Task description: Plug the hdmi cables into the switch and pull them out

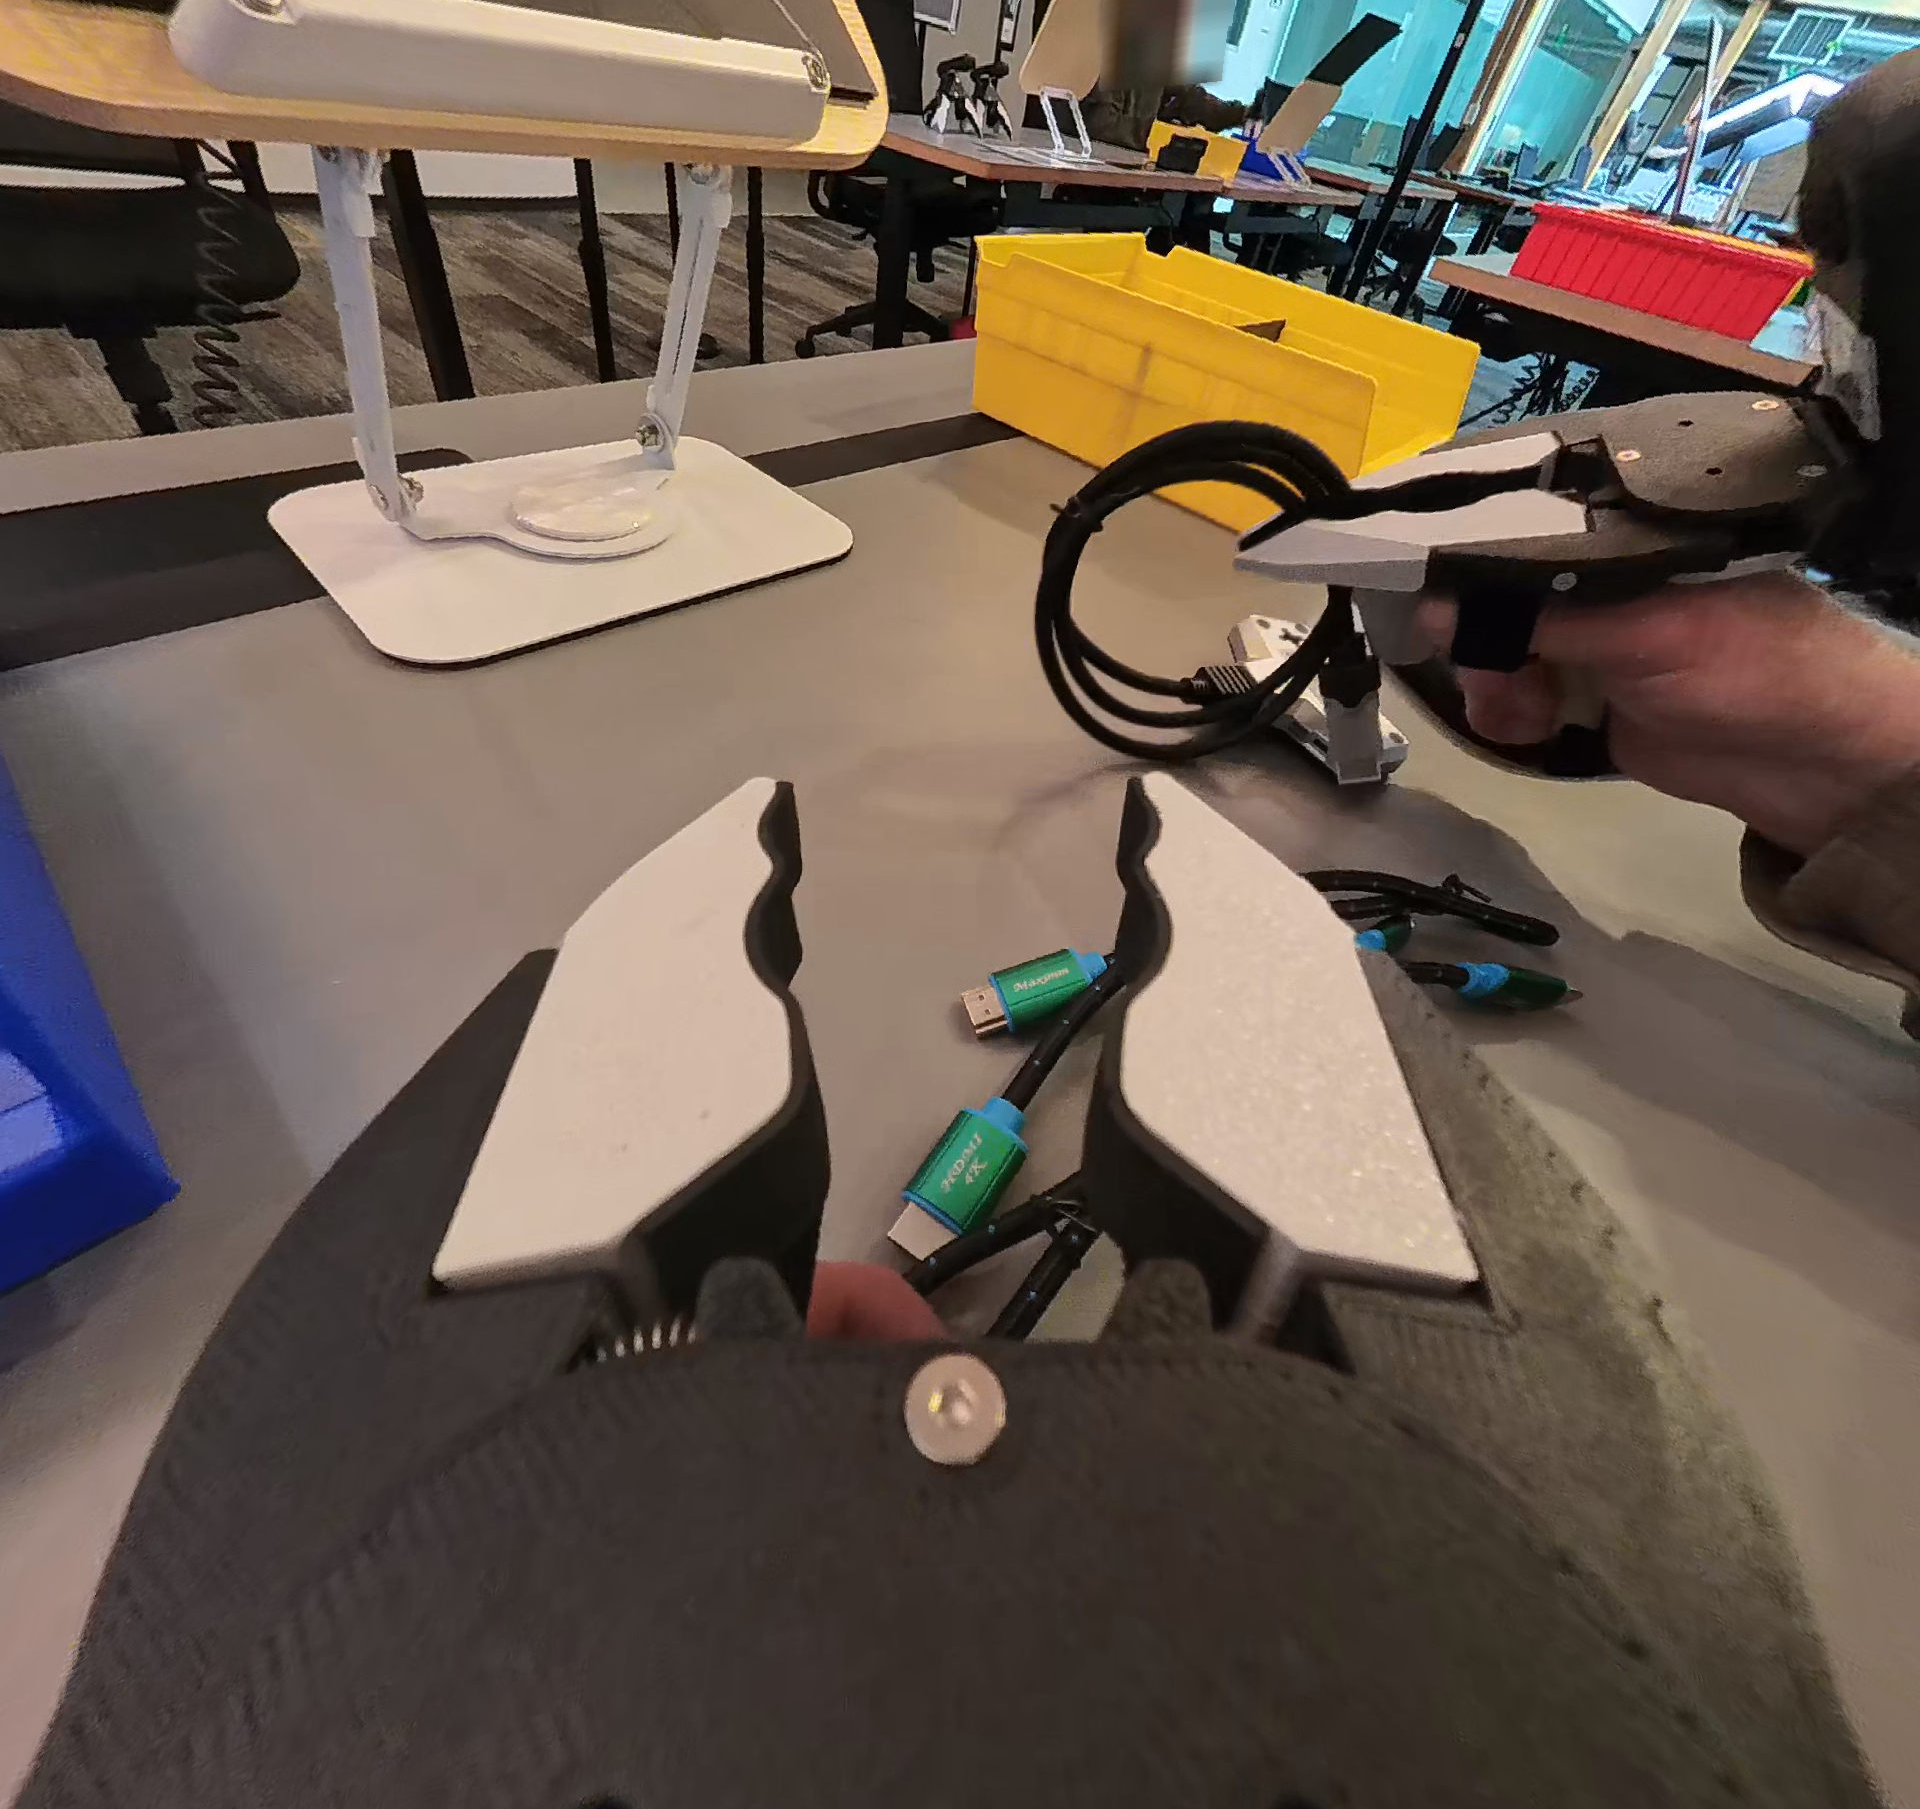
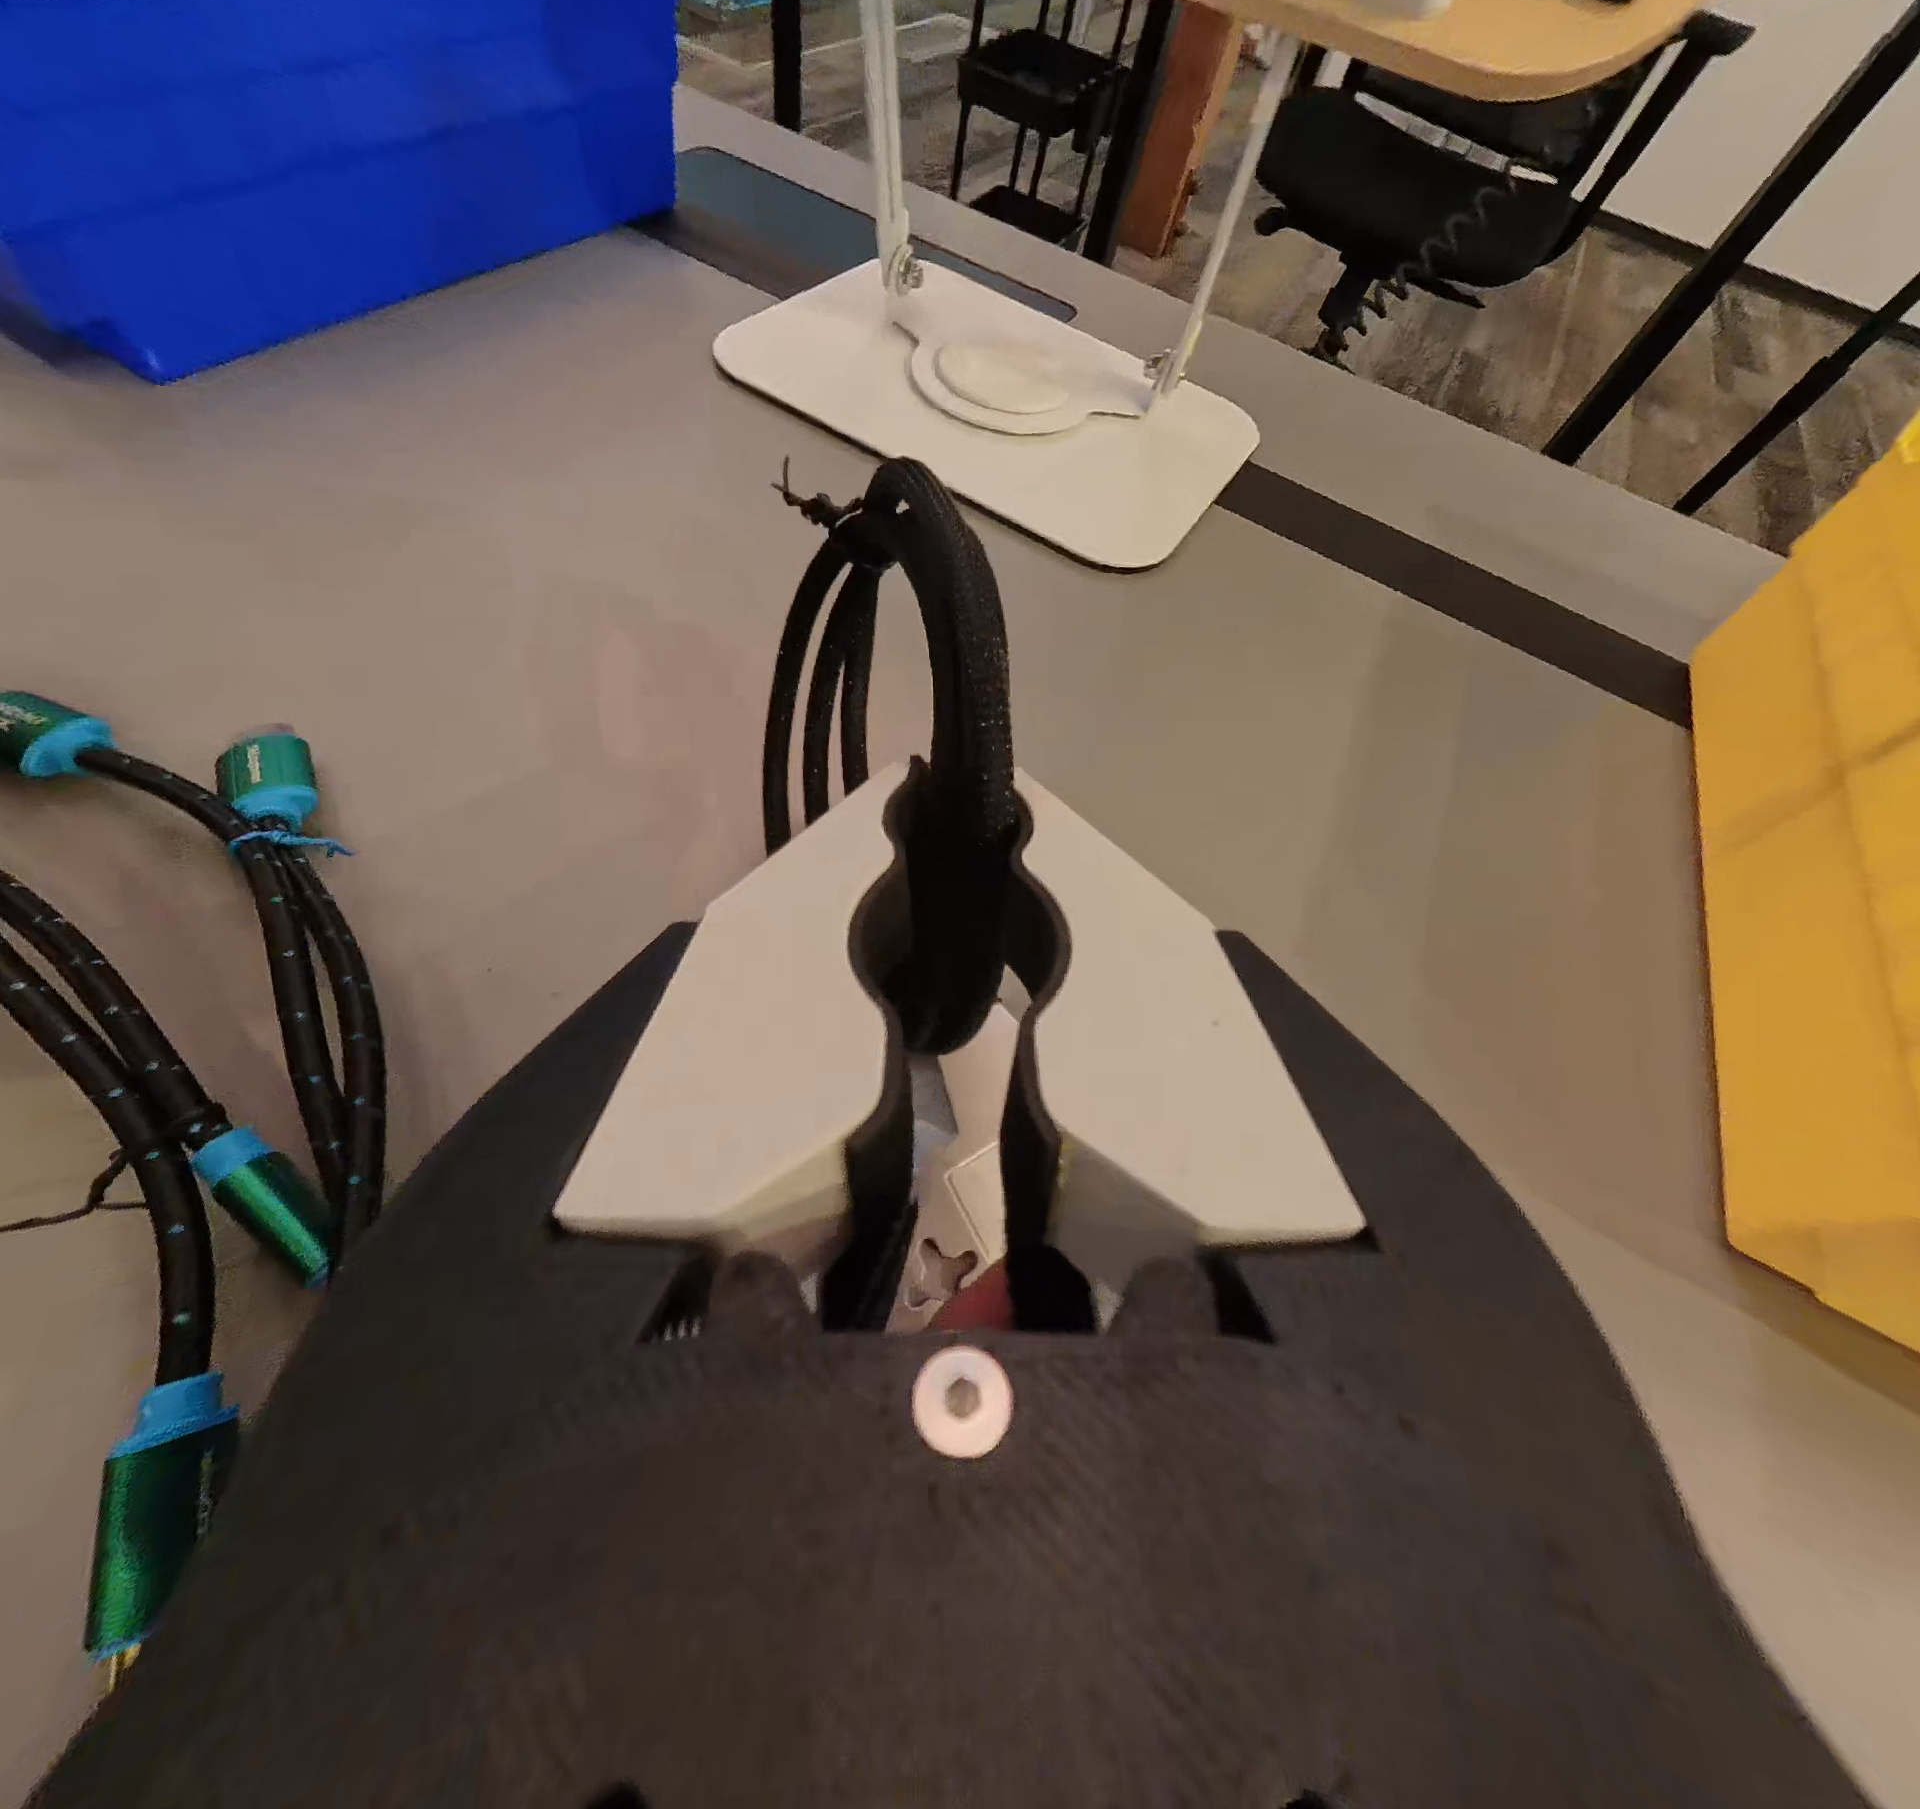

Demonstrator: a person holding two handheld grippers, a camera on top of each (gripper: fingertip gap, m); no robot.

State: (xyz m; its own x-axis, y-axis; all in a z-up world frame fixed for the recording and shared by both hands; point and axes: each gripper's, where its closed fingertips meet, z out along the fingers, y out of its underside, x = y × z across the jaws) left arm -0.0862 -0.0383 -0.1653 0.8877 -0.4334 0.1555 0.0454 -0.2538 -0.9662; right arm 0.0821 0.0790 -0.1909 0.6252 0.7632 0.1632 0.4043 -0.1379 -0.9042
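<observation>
My left gripper (image 1: 954, 791) is open and empty above the grey table (image 1: 623, 876). Two green HDMI plugs (image 1: 1034, 990) (image 1: 961, 1177) with black braided cable lie between and below its fingers. My right gripper (image 2: 951, 798) is shut on a coiled black cable (image 2: 961, 710). In the left wrist view this right gripper (image 1: 1247, 554) holds the black coil (image 1: 1081, 616) hanging above the table at the right. The white switch (image 1: 1340, 710) sits under it at the cable's end; I cannot tell if it is lifted. More green-plugged HDMI cables (image 2: 260, 777) lie left of the right gripper.
A white stand base (image 1: 561, 544) stands at the back of the table, also in the right wrist view (image 2: 987, 409). A yellow bin (image 1: 1195, 357) is at the back right and a blue bin (image 2: 312, 118) at the left edge. A person's hand (image 1: 1662, 699) holds the right gripper. About 20 cm separates my left fingertips from my right.
</observation>
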